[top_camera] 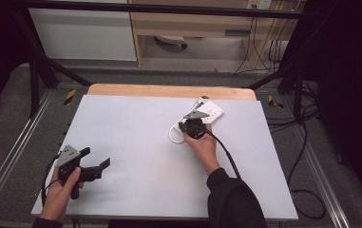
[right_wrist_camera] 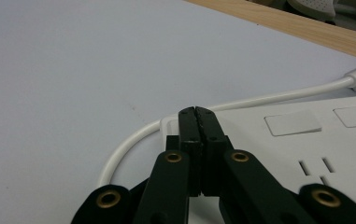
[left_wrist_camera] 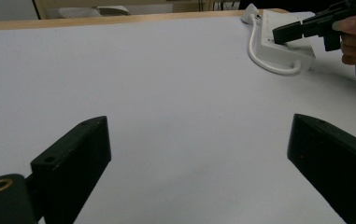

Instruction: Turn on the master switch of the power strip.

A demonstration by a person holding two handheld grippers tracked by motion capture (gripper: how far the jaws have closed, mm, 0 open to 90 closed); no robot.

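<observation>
Two claws on the counter (top_camera: 136, 142) — left claw (top_camera: 95, 159) spread wide, right claw (right_wrist_camera: 198, 122) pinched together over the power strip (right_wrist_camera: 306, 140).

Right gripper (top_camera: 194, 124) at white power strip (top_camera: 211, 110) — left gripper (top_camera: 93, 160) near table (top_camera: 136, 128) corner, jaws apart

The power strip (top_camera: 210, 110) lies on the table (top_camera: 136, 137) at its far right, near the back edge — its cord (top_camera: 173, 134) loops out on the near-left side. The right gripper (top_camera: 191, 124) sits over the strip's near corner; the left gripper (top_camera: 95, 160) is well apart, at the table's near left.
</observation>
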